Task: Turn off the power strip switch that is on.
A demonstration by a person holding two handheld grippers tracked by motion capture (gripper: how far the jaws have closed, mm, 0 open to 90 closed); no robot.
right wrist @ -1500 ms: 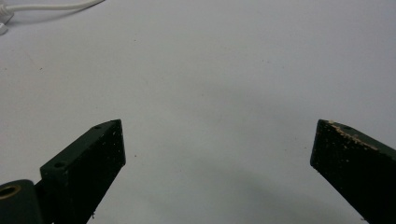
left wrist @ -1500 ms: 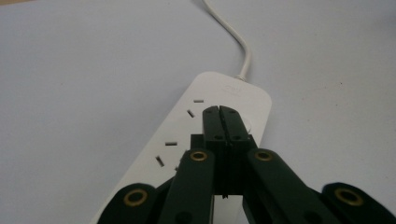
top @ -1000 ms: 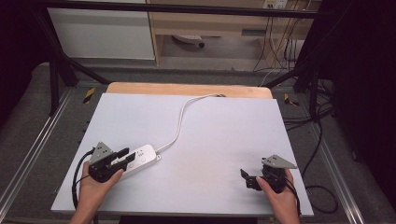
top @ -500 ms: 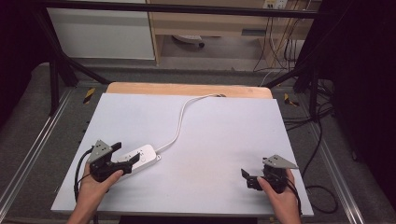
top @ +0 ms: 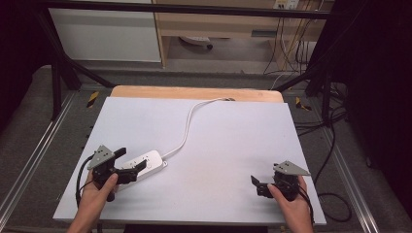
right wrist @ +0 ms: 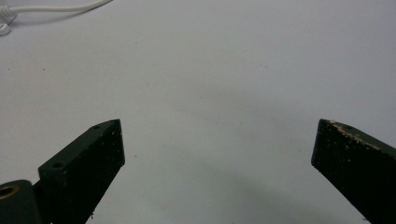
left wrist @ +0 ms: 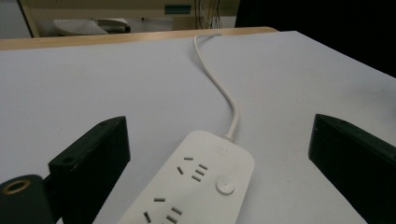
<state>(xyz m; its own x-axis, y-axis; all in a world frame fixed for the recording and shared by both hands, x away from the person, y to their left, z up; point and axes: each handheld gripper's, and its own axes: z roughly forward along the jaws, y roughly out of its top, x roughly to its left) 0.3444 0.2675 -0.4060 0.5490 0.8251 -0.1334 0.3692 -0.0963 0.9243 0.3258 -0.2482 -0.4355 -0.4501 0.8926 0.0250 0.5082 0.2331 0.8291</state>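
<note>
A white power strip [top: 145,162] [left wrist: 196,186] lies flat on the white table [top: 228,145] at the front left. Its white cable [top: 187,126] [left wrist: 219,84] curves away to the table's far edge. My left gripper [top: 132,160] [left wrist: 219,127] is open. Its jaws have just been opening and now stand wide on either side of the strip's near end, with the pads off it. At the front right my right gripper [top: 257,186] [right wrist: 219,125] is open, low over bare table, with nothing between its jaws. A stretch of the cable [right wrist: 56,8] shows far off in the right gripper view.
A wooden strip [top: 194,93] runs along the table's far edge. Metal frame rails [top: 43,145] flank the table on both sides. Dark cables [top: 330,145] lie on the floor at the right. A cabinet [top: 107,34] stands beyond the table.
The left gripper's jaws have spread apart and let go of the power strip, which stays where it lay. Neither hand has shifted.
</note>
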